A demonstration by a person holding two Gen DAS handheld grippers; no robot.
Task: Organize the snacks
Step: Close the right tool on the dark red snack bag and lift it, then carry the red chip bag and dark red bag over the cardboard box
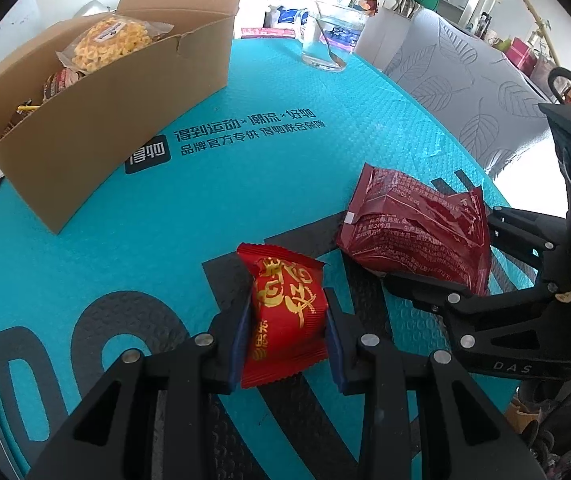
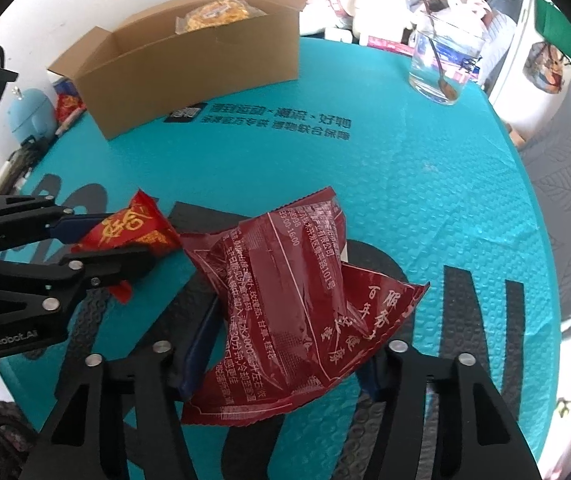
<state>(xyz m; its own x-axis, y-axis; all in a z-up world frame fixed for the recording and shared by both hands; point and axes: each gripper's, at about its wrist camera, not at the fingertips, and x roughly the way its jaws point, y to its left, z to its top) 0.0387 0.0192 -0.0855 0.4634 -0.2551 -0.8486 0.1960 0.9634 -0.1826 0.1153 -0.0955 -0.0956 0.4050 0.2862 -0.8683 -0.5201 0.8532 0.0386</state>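
My left gripper (image 1: 287, 328) is shut on a bright red snack packet with gold lettering (image 1: 285, 316), held just above the teal mat (image 1: 245, 184). My right gripper (image 2: 285, 356) is shut on a larger dark red snack packet with white print (image 2: 285, 300). The right gripper (image 1: 461, 276) and its dark red packet (image 1: 413, 228) show to the right in the left wrist view. The left gripper (image 2: 97, 240) with its bright red packet (image 2: 129, 228) shows at left in the right wrist view. An open cardboard box (image 1: 105, 120) with a yellow snack bag (image 1: 109, 42) inside stands at the far left; it also shows in the right wrist view (image 2: 189, 64).
A glass with water and a spoon (image 1: 327, 40) stands at the mat's far edge, also in the right wrist view (image 2: 443, 60). A blue gadget (image 2: 31, 114) and clutter lie left of the box. A grey leaf-patterned cushion (image 1: 477, 92) lies past the right edge.
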